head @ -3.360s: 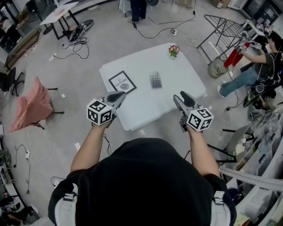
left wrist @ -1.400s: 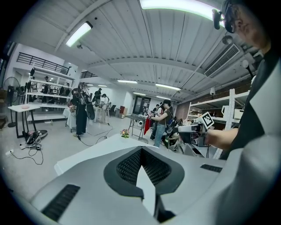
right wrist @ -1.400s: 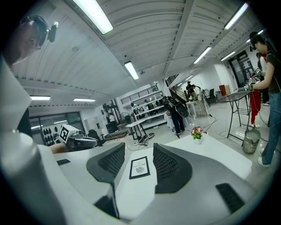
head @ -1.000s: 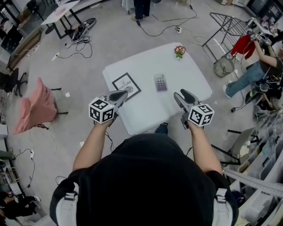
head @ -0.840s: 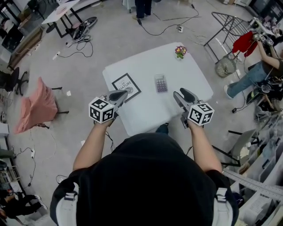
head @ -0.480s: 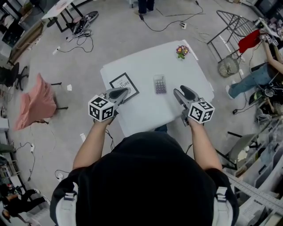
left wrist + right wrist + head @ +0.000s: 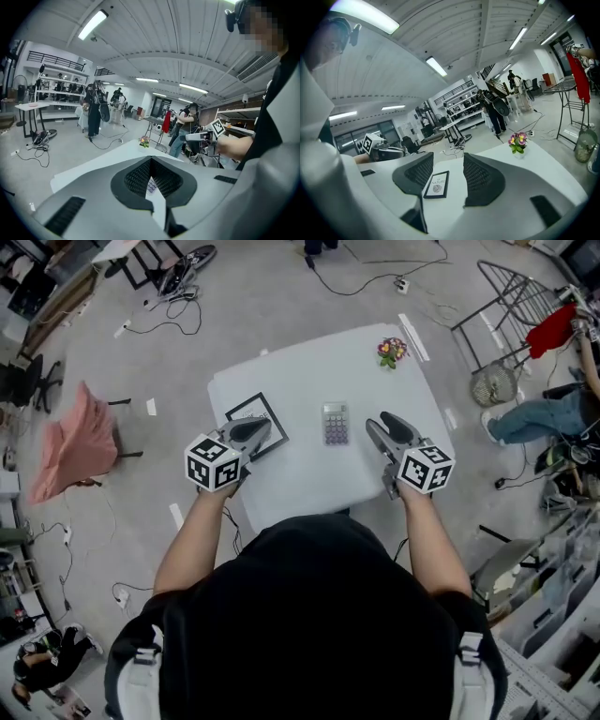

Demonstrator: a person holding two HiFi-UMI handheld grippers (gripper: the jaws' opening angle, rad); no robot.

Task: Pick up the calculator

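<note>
A big open workshop hall, lab-like in its fittings, is spreading out around a lone white table (image 7: 281,381). Strip lights (image 7: 92,24) are glowing under a ribbed ceiling and cables (image 7: 155,307) are trailing over the bare grey floor (image 7: 281,306). Metal shelving (image 7: 461,105) is lining the far wall, a wire rack (image 7: 511,296) is standing nearby, and a seated person (image 7: 534,413) is working at the edge.

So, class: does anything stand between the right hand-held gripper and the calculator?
Nothing visible does. Only bare white table lies between the right hand-held gripper, jaws apart, and the calculator. The framed print and flowers sit off that line.
</note>
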